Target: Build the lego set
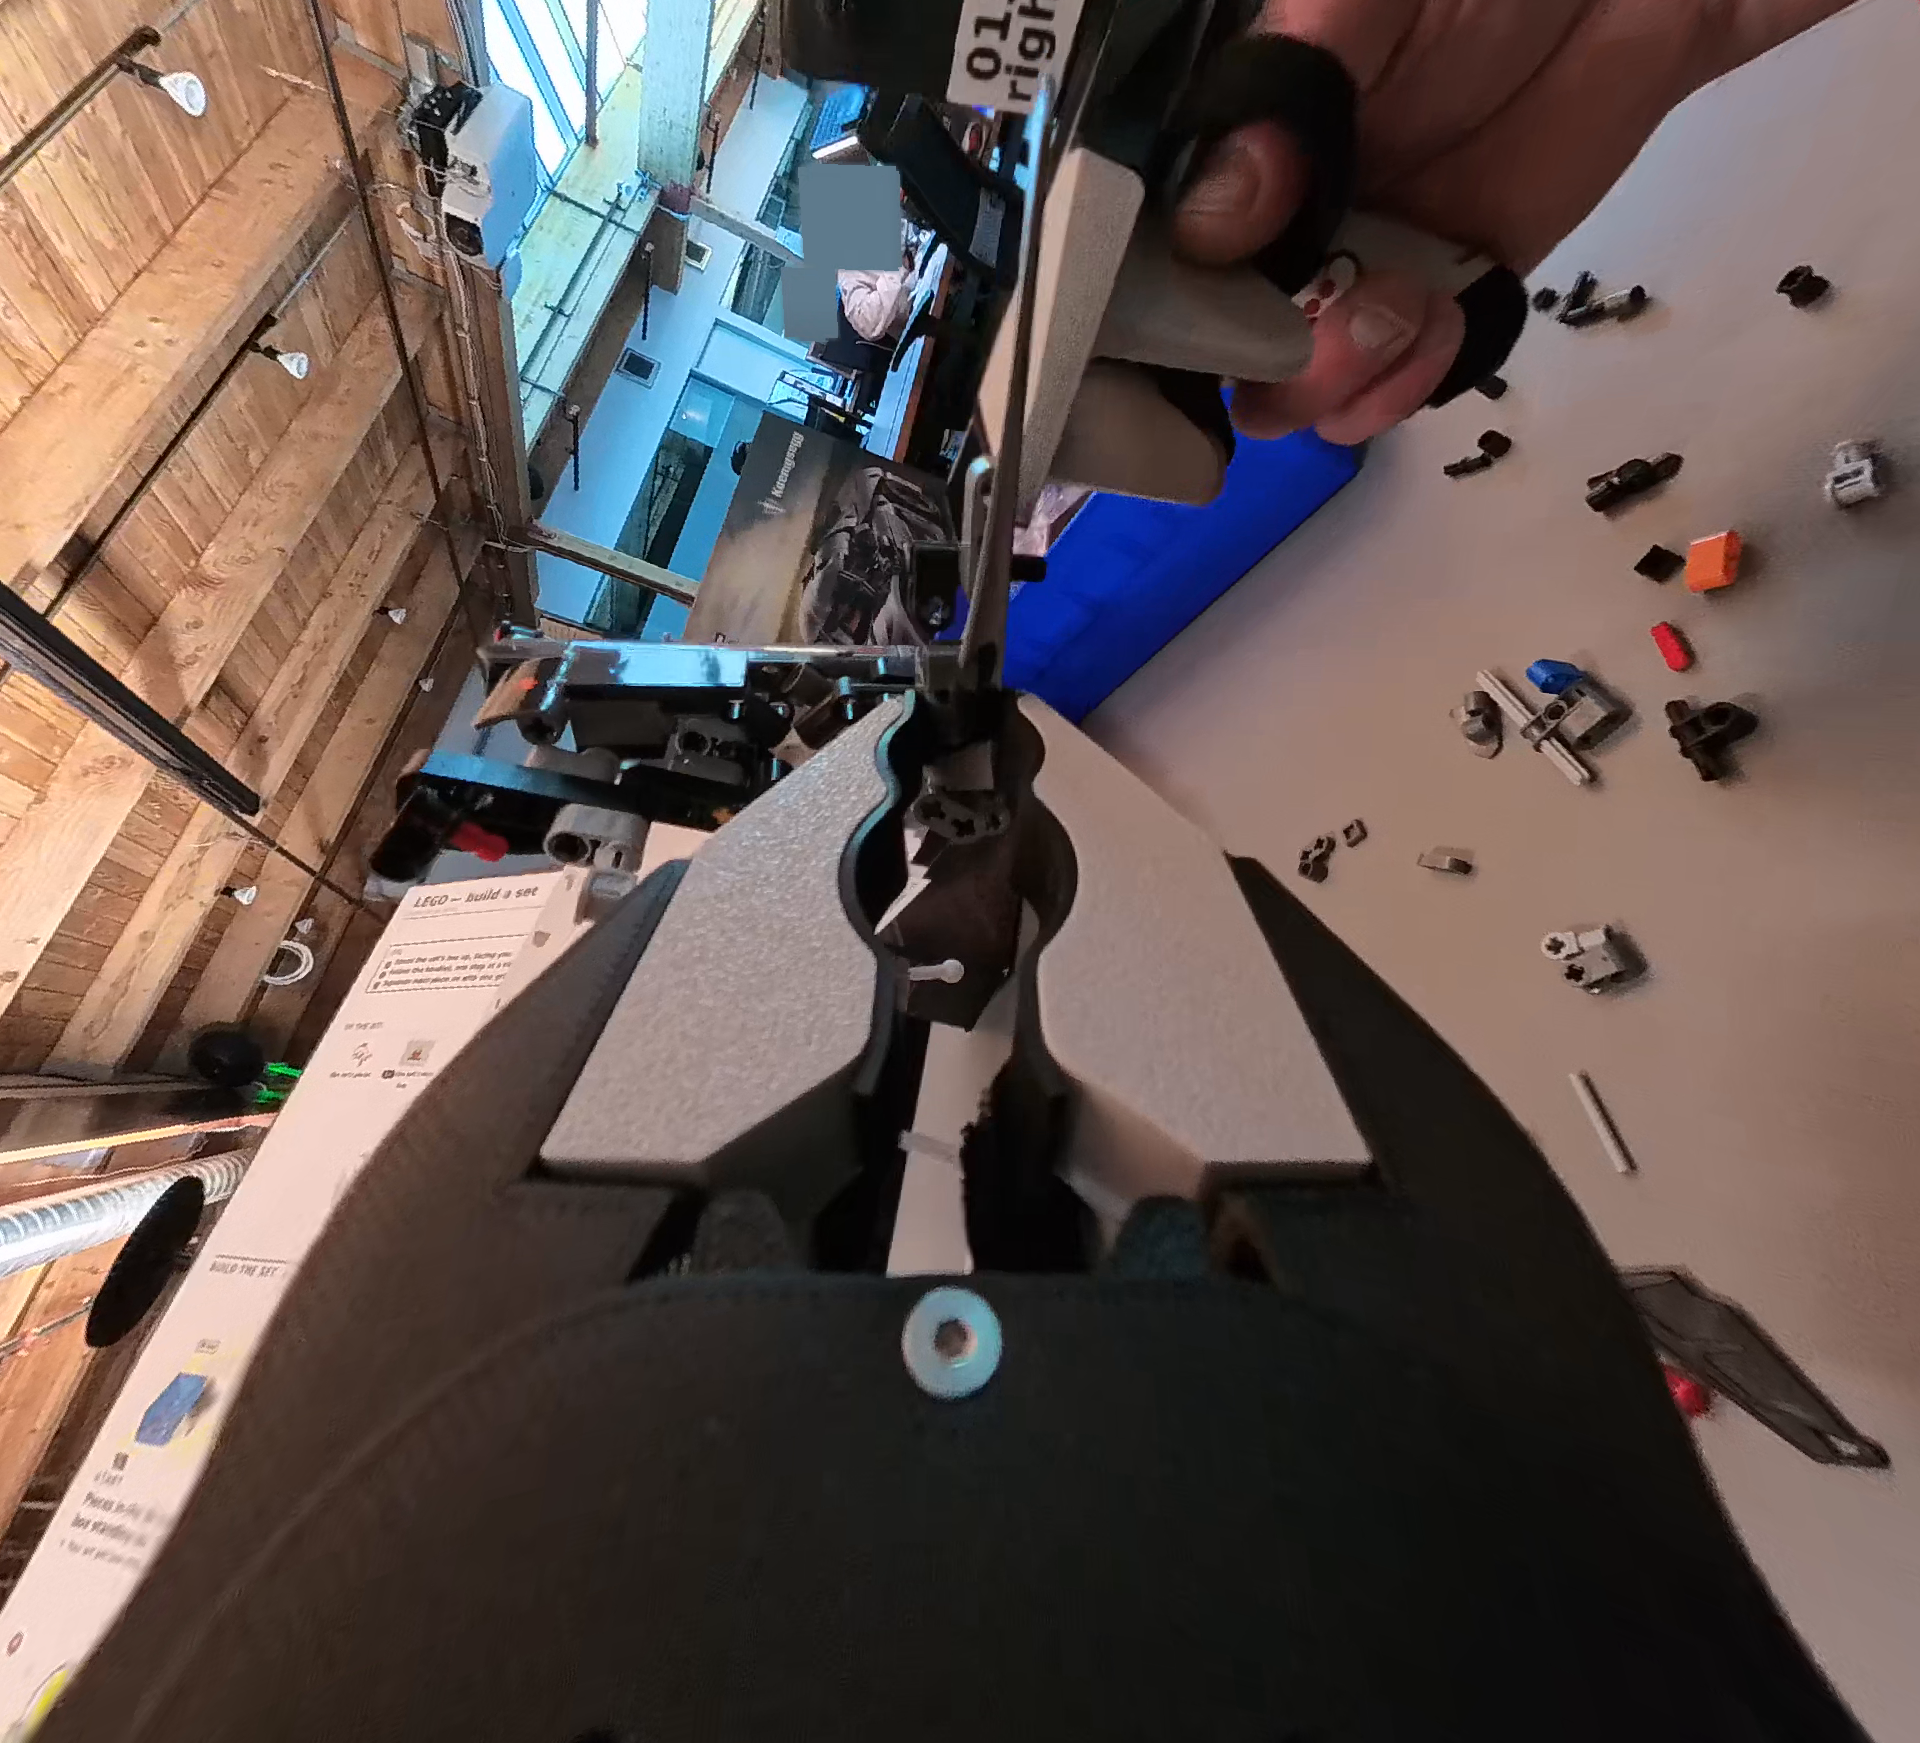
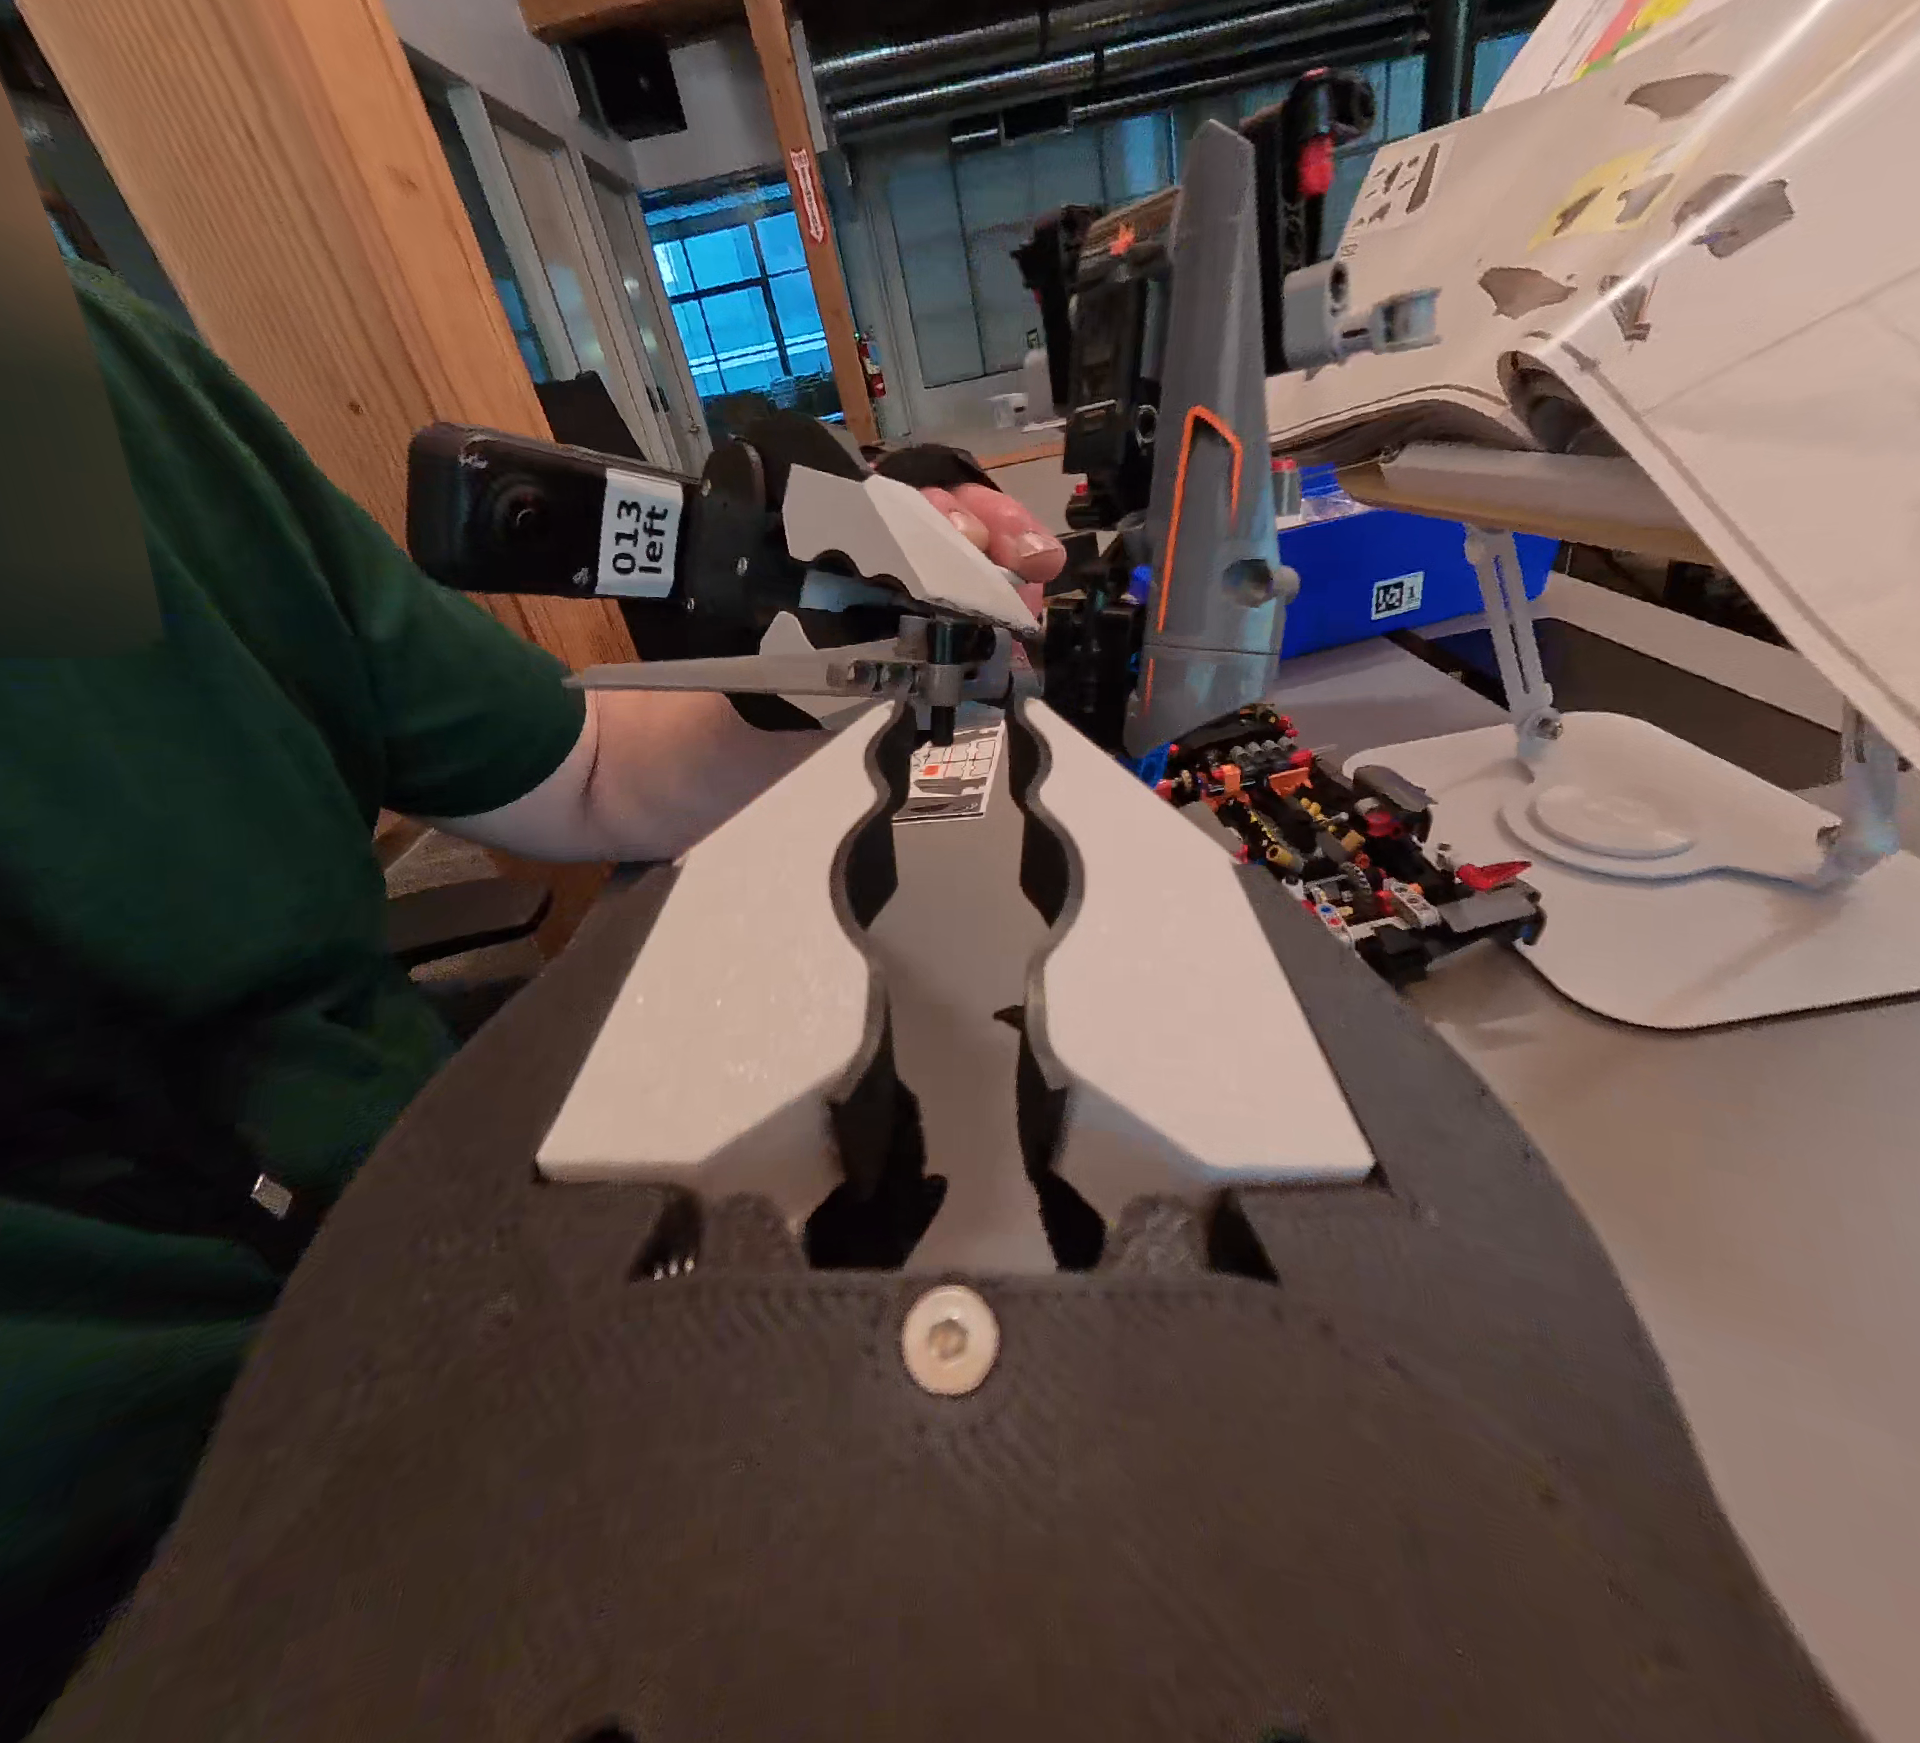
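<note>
My left gripper [image 1: 964, 714] is shut on a small grey-and-black Lego piece [image 1: 961, 802] and holds it in the air above the table. In the right wrist view the left gripper [image 2: 935, 654] comes in from the left, pinching that piece [image 2: 940, 677]. My right gripper [image 2: 958, 706] has its tips close on either side of the piece's black pin, with a narrow gap. In the left wrist view the right gripper [image 1: 977, 654] reaches down onto the piece from above. The part-built Lego car [image 2: 1351, 846] lies on the table to the right.
A tall grey panel with an orange stripe [image 2: 1205, 530] stands beside a blue bin [image 2: 1392, 581]. An open instruction booklet [image 2: 1662, 239] rests on a white stand [image 2: 1621, 820]. Loose pieces lie on the table: an orange one [image 1: 1712, 561], a red one [image 1: 1671, 646], a grey connector [image 1: 1595, 955]. My two grippers' fingertips are within a few centimetres of each other. Both grippers' tips are roughly 20 centimeters from the grey connector [image 1: 1595, 955].
</note>
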Demonstrator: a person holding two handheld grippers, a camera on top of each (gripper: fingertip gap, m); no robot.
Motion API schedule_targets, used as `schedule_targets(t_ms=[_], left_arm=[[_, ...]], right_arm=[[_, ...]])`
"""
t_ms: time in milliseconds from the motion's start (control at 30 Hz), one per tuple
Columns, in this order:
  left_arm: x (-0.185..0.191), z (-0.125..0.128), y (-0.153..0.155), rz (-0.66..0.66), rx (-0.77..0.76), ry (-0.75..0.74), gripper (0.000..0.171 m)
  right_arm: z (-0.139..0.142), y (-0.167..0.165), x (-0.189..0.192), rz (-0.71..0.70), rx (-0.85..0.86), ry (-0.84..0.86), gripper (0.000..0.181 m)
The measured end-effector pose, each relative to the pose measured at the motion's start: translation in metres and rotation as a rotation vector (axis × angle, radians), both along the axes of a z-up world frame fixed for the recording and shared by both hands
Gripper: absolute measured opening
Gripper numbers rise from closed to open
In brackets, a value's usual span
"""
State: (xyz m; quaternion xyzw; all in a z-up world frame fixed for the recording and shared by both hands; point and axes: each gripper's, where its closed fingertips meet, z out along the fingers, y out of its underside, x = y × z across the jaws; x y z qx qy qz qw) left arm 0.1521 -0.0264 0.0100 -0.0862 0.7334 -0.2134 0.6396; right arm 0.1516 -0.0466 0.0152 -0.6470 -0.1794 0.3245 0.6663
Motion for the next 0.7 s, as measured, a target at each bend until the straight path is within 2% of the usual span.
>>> schedule_targets(t_ms=[200,700], left_arm=[[-0.0009,0.0017,-0.0027,-0.008,-0.004,-0.004,0.011],[-0.0008,0.0036,-0.0043,-0.018,-0.052,-0.002,0.011]], right_arm=[[-0.0032,-0.0004,-0.0063,0.019,-0.005,-0.031,0.003],[-0.0005,0.0008,-0.0064,-0.015,0.035,-0.064,0.002]])
